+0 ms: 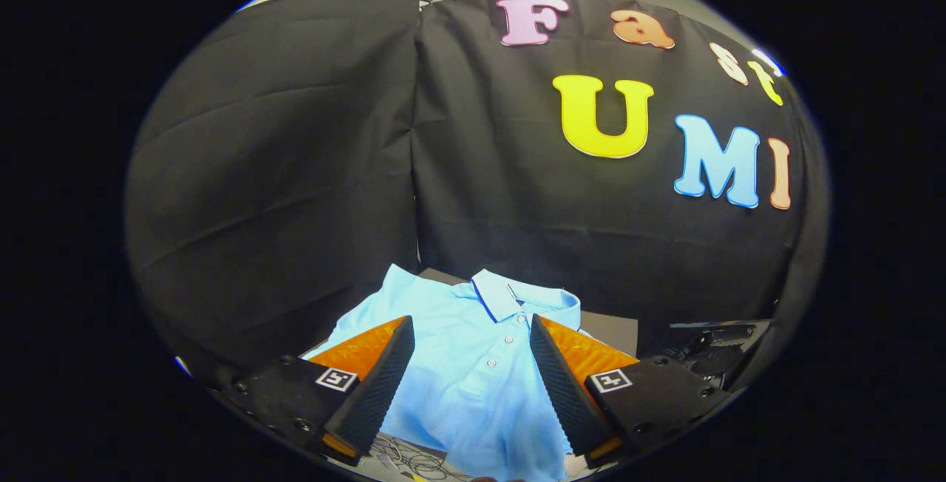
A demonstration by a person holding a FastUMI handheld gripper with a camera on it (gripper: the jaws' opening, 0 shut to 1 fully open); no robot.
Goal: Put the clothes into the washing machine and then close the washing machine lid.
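gripper (471, 352) spread wide and grasping nothing, ribbed fingers (377, 386) flanking the button placket of a light blue polo shirt (473, 386). laid flat, face up on the worktop (610, 330), collar toward the black cloth wall (295, 171), buttons running between the fingers. likely light, limp knit, apt to bunch and drape rather than slip; probably best pinched at a gathered fold near mid-chest or collar, so less hangs loose.

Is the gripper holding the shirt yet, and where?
Nothing held. The gripper is open, its fingers spread apart over the light blue polo shirt, framing its button placket.
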